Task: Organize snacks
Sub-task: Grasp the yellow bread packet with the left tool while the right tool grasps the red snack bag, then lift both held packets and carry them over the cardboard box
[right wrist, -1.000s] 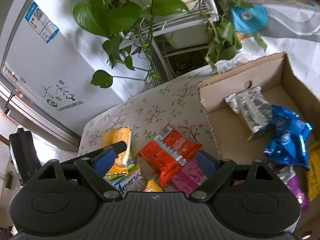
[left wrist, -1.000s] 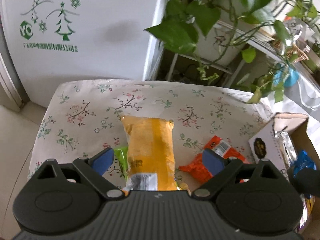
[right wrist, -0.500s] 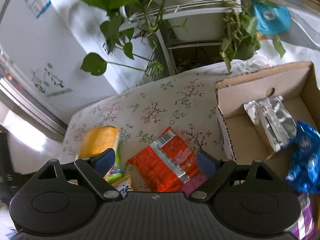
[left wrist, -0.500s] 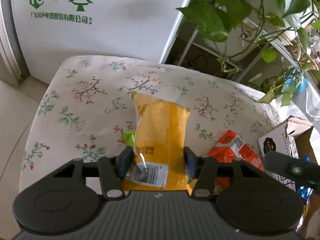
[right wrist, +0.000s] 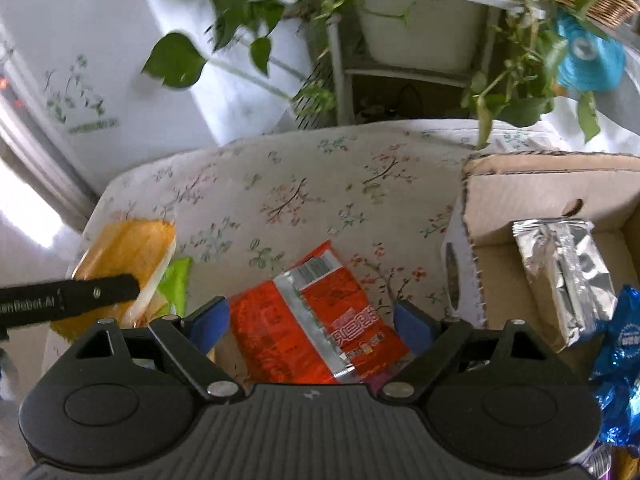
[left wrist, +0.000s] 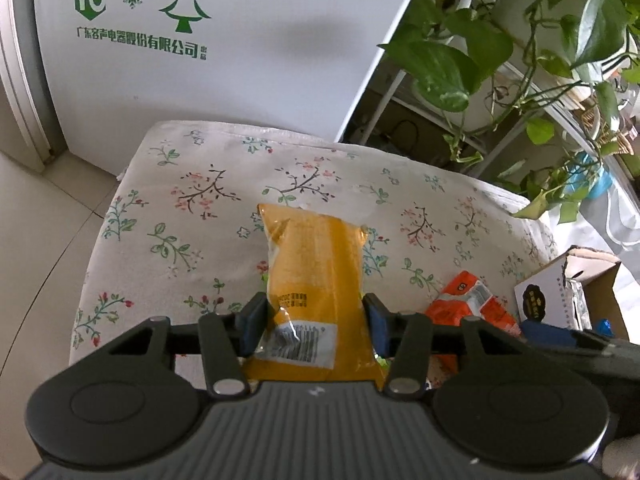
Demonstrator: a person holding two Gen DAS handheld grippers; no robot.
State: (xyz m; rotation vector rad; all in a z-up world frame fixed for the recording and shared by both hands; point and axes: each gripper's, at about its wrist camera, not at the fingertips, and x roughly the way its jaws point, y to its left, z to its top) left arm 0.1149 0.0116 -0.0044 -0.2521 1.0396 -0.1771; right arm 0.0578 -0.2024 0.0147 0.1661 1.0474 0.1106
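On the bench with the flowered cloth lie one yellow snack bag, one red snack packet and one green packet. The cardboard box holds one silver pouch and one blue wrapper. The left claw points steeply down and is clamped on the near end of the yellow bag. The right claw also points down, its blue pads apart on both sides of the red packet without touching it. The white appliance shows a green "YO" logo.
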